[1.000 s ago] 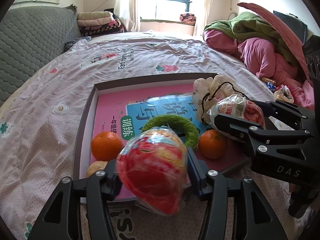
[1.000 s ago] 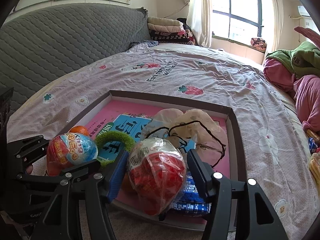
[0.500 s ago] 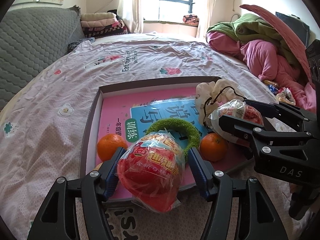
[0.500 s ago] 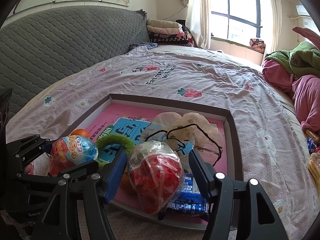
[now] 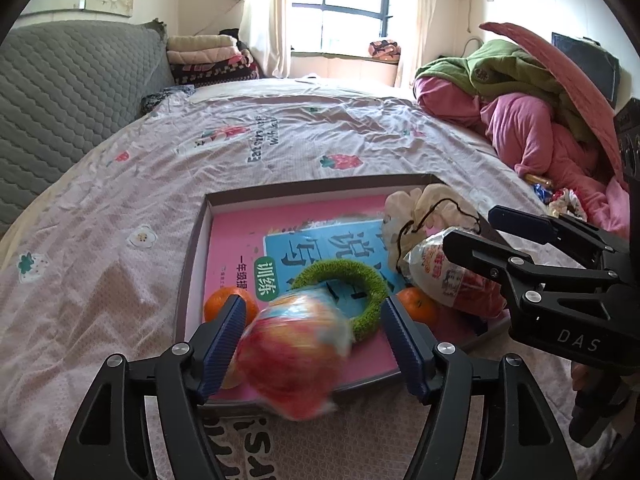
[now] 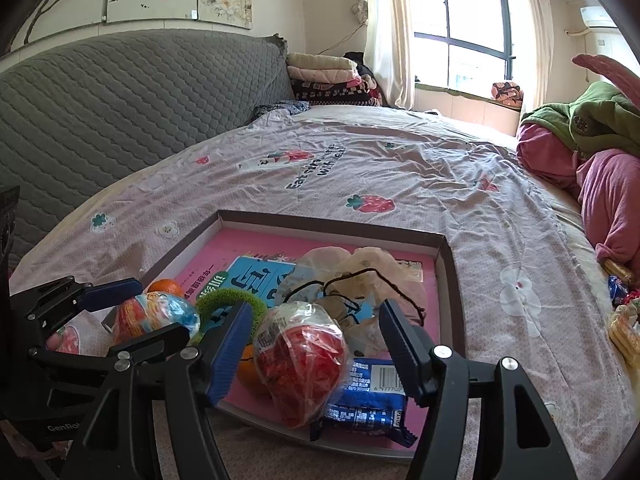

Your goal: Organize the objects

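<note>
**Two snack bags let go over the tray's near edge**

As both tools hang side by side over the near edge of the tray (image 6: 450,264), each has a wrapped snack between its blue pads. The left tool (image 5: 312,334) is spreading its jaws; its red and blue snack bag (image 5: 294,354) is blurred and clear of both pads, so it looks to be dropping free onto the near rim. The right tool (image 6: 316,346) stands wide too, with gaps either side of its clear bag of red snacks (image 6: 304,360), which seems to rest on the blue wrapped biscuit pack (image 6: 368,396) in the near right corner. Releasing low and just over the rim probably keeps the bags from rolling off onto the bed (image 6: 360,168).

Farther in lie two oranges (image 5: 230,304), a green fuzzy ring (image 5: 352,284) and a crumpled pale bag with a black cord (image 6: 360,276), all on a pink workbook (image 5: 304,220) lining the tray floor. Beyond the far rim, only sheet, then folded blankets and the window.
</note>
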Demonstrator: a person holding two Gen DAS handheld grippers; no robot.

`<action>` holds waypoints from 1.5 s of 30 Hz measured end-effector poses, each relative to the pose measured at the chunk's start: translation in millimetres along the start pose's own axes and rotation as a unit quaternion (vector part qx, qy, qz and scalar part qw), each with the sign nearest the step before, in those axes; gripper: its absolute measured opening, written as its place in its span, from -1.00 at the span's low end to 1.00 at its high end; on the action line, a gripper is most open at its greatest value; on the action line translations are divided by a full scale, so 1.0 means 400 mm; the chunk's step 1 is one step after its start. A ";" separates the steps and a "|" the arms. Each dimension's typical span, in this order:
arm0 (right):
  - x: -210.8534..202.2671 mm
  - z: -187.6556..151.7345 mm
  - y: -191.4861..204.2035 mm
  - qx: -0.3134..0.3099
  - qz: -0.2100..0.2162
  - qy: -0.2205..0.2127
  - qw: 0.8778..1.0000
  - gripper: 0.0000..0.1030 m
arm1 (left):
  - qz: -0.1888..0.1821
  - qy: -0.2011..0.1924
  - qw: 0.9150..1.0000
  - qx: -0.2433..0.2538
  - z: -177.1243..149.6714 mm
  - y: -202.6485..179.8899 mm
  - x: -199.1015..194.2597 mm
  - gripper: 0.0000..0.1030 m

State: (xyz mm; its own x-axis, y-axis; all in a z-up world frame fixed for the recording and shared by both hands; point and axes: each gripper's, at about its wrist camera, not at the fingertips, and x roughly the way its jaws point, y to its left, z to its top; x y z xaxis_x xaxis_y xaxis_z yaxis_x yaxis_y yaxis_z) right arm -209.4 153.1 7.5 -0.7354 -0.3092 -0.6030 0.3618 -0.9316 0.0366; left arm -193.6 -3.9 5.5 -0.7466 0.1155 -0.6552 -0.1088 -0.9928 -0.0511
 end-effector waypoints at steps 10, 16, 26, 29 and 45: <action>-0.050 0.019 -0.017 0.014 0.000 -0.025 1.000 0.28 | 0.006 -0.019 1.000 -0.017 0.015 0.007 -0.049 0.44; -0.079 0.019 -0.013 0.014 0.000 -0.037 0.999 0.30 | 0.011 -0.026 0.999 -0.022 0.014 0.005 -0.071 0.45; -0.140 -0.019 -0.010 0.041 0.002 -0.049 0.998 0.39 | 0.026 -0.047 0.998 -0.046 0.005 0.007 -0.120 0.46; -0.155 -0.028 -0.003 0.033 -0.014 -0.051 0.998 0.39 | 0.033 -0.048 0.997 -0.045 -0.001 0.007 -0.131 0.48; -0.208 -0.094 0.013 0.058 -0.036 -0.058 0.996 0.54 | 0.045 -0.043 0.997 -0.048 -0.073 -0.020 -0.174 0.51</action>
State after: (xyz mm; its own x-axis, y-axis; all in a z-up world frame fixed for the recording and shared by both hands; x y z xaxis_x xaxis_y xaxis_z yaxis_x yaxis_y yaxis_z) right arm -124.9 181.2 27.9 -0.8207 -0.2543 -0.5116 0.2422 -0.9659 0.0917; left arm -121.8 -4.9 29.6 -0.8041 0.0251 -0.5939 0.0201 -0.9974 -0.0694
